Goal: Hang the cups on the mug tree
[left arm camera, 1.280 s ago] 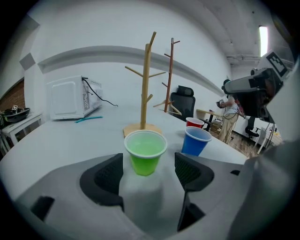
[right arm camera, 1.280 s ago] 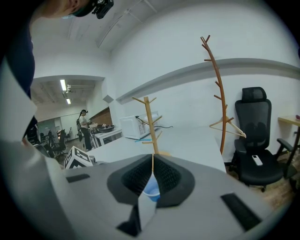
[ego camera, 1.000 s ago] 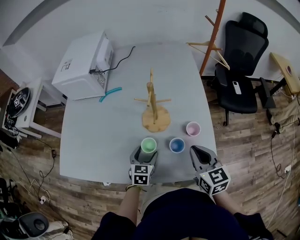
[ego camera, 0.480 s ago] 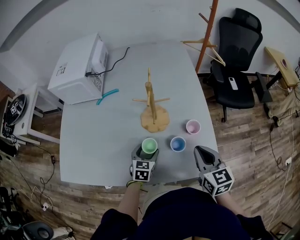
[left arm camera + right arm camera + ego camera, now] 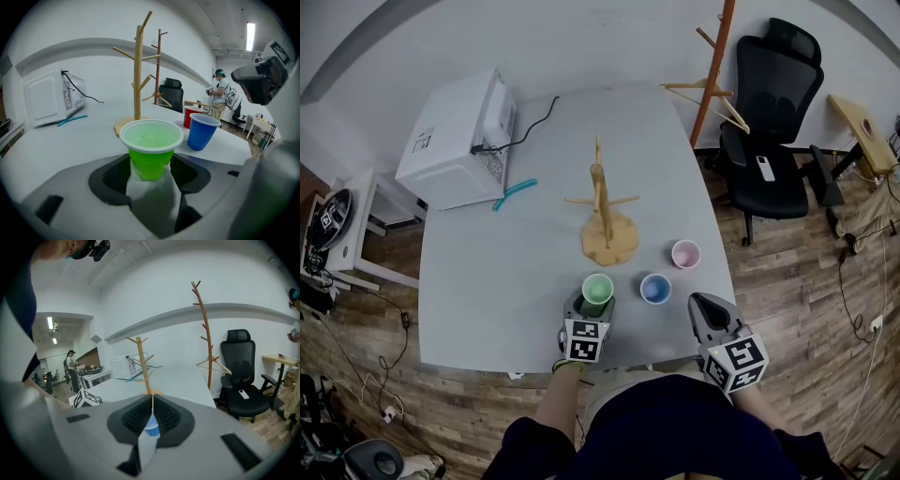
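**Item 1, green cup** (image 5: 151, 147): translucent lime plastic with a white rolled rim, tapering to a narrow foot. It is upright and empty, and no handle shows. It stands on the grey table (image 5: 487, 281) near the front edge, in front of the mug tree's round base and between the jaws of my left gripper (image 5: 151, 169).

**Item 2, left gripper:** the jaws are spread, one on each side of the cup's lower half, and have just been closing in. The cup wall shows no dent, and I cannot make out whether the pads touch it.

**Item 3, right gripper** (image 5: 705, 307): the jaws are pressed together with nothing between them. It is held at the table's front right corner.

**Item 4, blue cup** (image 5: 654, 288): upright, just right of the green cup. In the right gripper view only a sliver shows past the closed jaws.

**Item 5, pink cup** (image 5: 685, 254): upright, further right and back. In the left gripper view it is half covered by the blue cup and looks red.

**Item 6, mug tree** (image 5: 607, 211): pale wood, with all its pegs bare.

**Hidden:** in the head view my left gripper covers the green cup's foot.
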Demonstrator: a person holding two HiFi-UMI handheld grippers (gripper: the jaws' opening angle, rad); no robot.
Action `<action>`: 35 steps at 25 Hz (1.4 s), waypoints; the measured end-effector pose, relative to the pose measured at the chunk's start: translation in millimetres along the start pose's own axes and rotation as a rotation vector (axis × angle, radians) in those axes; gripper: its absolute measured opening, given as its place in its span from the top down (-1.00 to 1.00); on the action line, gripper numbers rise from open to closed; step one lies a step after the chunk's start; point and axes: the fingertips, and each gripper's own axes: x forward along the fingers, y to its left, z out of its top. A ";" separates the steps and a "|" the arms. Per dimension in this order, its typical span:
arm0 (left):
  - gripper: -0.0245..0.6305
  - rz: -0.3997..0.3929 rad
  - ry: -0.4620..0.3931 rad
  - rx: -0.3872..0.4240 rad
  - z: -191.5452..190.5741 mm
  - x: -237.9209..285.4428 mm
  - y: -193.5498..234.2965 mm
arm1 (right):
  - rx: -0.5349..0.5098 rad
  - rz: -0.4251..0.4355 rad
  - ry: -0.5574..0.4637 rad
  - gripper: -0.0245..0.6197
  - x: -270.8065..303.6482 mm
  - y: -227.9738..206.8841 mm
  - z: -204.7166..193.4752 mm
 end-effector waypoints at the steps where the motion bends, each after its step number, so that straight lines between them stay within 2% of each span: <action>1: 0.07 0.001 -0.004 0.005 1.7 -0.4 -0.2 | 0.001 0.001 0.002 0.83 -0.1 -0.1 -0.2; 11: 0.09 0.028 -0.035 0.036 9.6 -9.4 1.6 | -0.003 0.025 -0.010 0.83 0.0 4.1 -1.2; 18: 0.10 0.053 -0.085 0.076 30.3 -19.6 10.4 | 0.002 0.032 -0.022 0.83 2.1 8.0 -1.2; 35: 0.11 0.088 -0.106 0.149 65.2 -36.0 34.9 | 0.015 0.031 -0.042 0.83 2.3 7.5 0.7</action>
